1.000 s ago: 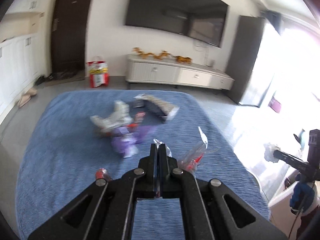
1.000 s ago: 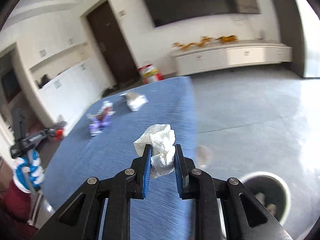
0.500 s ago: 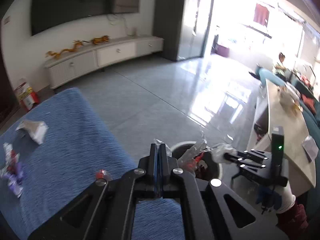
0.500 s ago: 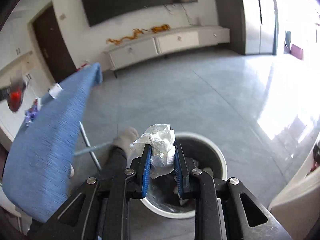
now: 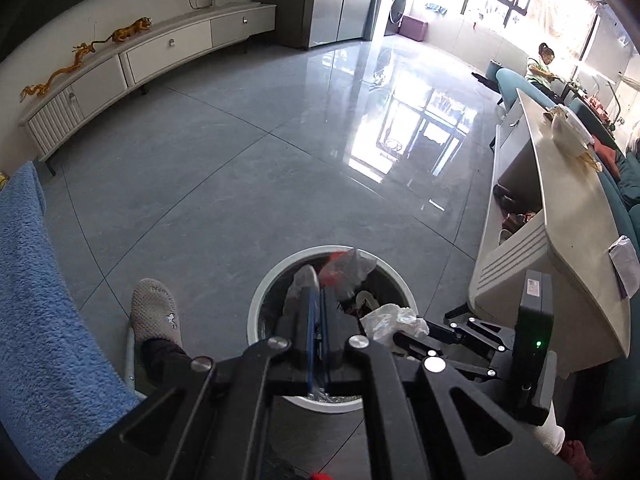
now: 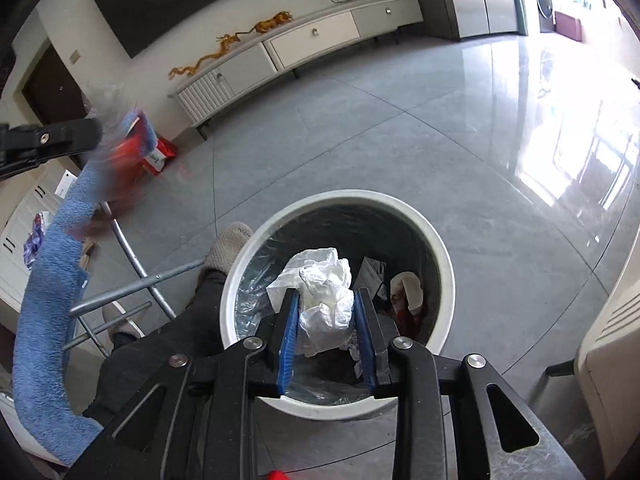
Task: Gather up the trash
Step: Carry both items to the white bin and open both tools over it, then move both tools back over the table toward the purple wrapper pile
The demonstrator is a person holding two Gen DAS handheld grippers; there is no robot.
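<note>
My left gripper (image 5: pixel 319 300) is shut on a clear plastic wrapper with red print (image 5: pixel 347 267) and holds it over the white round trash bin (image 5: pixel 256 304). My right gripper (image 6: pixel 326 312) is shut on a crumpled white tissue (image 6: pixel 324 296) and holds it over the same bin (image 6: pixel 444 264), which has a clear liner and some trash inside. The right gripper with its tissue also shows in the left wrist view (image 5: pixel 394 320). The left gripper shows blurred at the left of the right wrist view (image 6: pixel 96 136).
The blue-covered table (image 5: pixel 36 296) is at the left, with metal legs (image 6: pixel 136 264) and more wrappers (image 6: pixel 34 240) on it. The person's slippered foot (image 5: pixel 156 312) is beside the bin. A low white cabinet (image 5: pixel 552 216) stands at the right. Grey tiled floor (image 5: pixel 240 160) lies beyond.
Both grippers swung from the blue table to above the trash bin, still holding their trash. The right gripper's jaws have spread slightly around the tissue.
</note>
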